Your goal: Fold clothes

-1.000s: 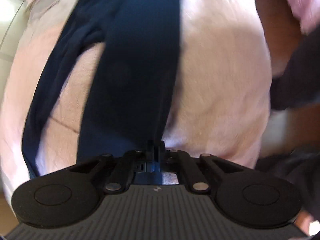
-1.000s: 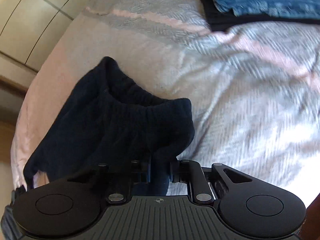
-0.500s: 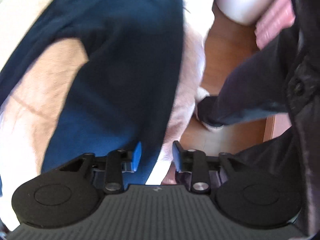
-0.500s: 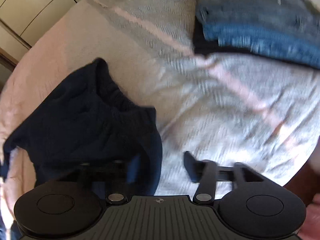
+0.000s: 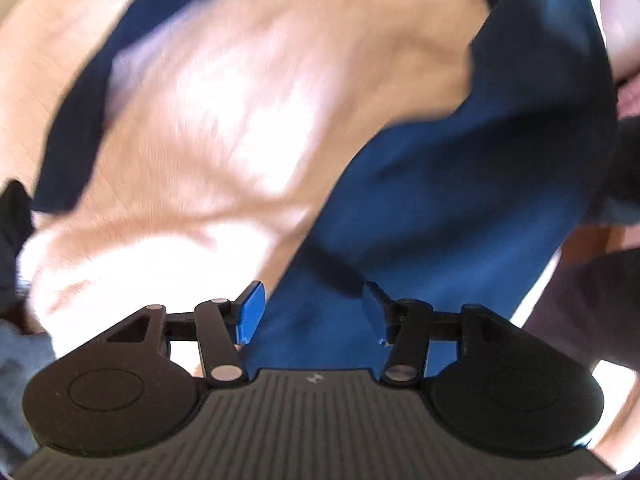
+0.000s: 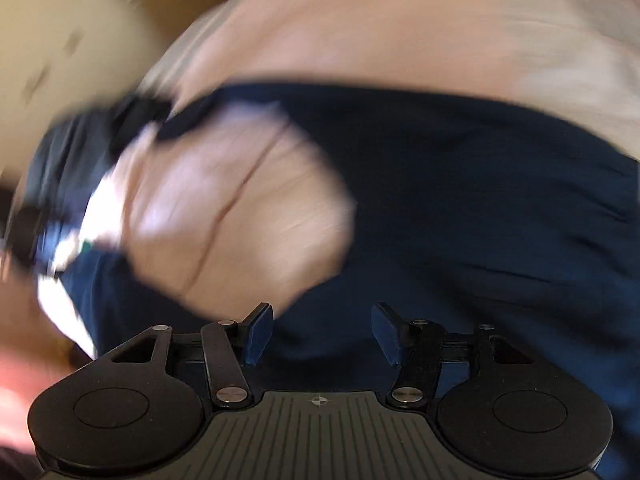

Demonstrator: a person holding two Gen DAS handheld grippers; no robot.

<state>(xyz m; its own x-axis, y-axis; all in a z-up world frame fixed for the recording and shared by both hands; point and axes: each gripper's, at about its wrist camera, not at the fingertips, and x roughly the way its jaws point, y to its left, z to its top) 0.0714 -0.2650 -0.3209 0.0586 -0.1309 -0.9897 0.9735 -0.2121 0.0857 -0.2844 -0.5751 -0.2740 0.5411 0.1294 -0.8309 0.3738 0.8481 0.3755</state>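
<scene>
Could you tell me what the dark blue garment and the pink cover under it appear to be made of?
The dark blue garment looks like a soft matte knit, probably cotton jersey: it drapes limply, folds into shallow creases and shows no shine. The pink cover looks like a plush, fleecy fabric, since its surface appears fuzzy and puffs into soft mounds. Motion blur leaves both weaves uncertain.

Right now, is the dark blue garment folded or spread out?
Spread out, not folded: the dark blue garment lies loosely across the pink bedding, which shows between its parts. Blur hides finer detail.

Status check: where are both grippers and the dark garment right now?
Left gripper opening, nothing pinched. Right gripper open, empty. Dark blue garment loose on the pink bedding. Blurry view, nothing seen in the way.
</scene>
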